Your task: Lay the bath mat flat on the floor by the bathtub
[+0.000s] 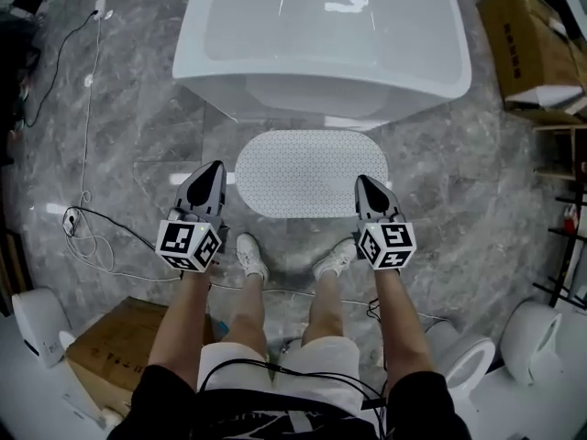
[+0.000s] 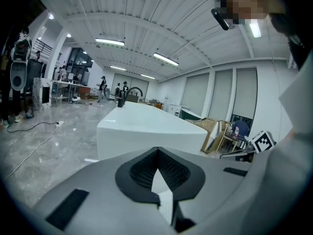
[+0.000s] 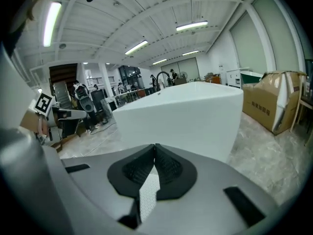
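The white dotted oval bath mat point(image 1: 310, 172) lies spread flat on the grey marble floor, just in front of the white bathtub point(image 1: 321, 39). My left gripper point(image 1: 216, 169) hovers by the mat's left end, and my right gripper point(image 1: 361, 182) is over its right end. Both point toward the tub at about rim height. In each gripper view the black pads meet at the tips with nothing pinched there. A sliver of mat point(image 2: 165, 199) point(image 3: 146, 192) shows below through the gap behind the tips. The bathtub point(image 2: 146, 129) point(image 3: 186, 114) stands straight ahead.
The person's two feet point(image 1: 249, 255) stand just behind the mat. Cables point(image 1: 87, 227) trail across the floor at left. Cardboard boxes sit at back right point(image 1: 527, 44) and near left point(image 1: 115, 337). White toilets point(image 1: 541, 337) stand at the right.
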`<action>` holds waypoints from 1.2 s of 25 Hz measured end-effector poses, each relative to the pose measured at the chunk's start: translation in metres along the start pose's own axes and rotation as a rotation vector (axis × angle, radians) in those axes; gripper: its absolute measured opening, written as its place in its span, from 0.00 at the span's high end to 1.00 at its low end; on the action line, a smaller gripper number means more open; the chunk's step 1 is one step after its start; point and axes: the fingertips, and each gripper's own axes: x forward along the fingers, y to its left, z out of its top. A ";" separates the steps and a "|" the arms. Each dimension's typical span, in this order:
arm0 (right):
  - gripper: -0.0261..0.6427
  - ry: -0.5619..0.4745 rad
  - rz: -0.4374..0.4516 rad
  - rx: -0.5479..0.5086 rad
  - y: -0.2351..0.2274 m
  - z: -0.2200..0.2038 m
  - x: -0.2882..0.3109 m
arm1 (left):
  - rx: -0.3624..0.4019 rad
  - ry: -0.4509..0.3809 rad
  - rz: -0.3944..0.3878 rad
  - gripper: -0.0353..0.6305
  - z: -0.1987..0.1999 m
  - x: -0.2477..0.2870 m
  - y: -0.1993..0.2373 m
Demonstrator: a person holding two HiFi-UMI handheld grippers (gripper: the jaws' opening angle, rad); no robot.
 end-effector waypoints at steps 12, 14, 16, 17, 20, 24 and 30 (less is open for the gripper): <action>0.92 -0.176 0.070 -0.084 0.071 0.148 -0.081 | 0.056 -0.094 -0.020 0.93 0.122 -0.068 -0.017; 0.92 -0.199 0.067 -0.091 0.076 0.167 -0.091 | 0.065 -0.116 -0.008 0.93 0.140 -0.081 -0.014; 0.92 -0.212 0.059 -0.103 0.080 0.184 -0.102 | 0.070 -0.132 0.002 0.93 0.155 -0.092 -0.012; 0.92 -0.217 0.054 -0.109 0.082 0.191 -0.108 | 0.072 -0.136 0.008 0.93 0.161 -0.098 -0.011; 0.92 -0.244 0.046 -0.118 0.089 0.216 -0.121 | 0.094 -0.148 0.030 0.93 0.182 -0.115 -0.005; 0.92 -0.268 0.053 -0.144 0.104 0.245 -0.133 | 0.136 -0.174 0.065 0.93 0.207 -0.135 0.000; 0.92 -0.311 0.073 -0.192 0.120 0.291 -0.154 | 0.162 -0.206 0.070 0.93 0.238 -0.153 -0.009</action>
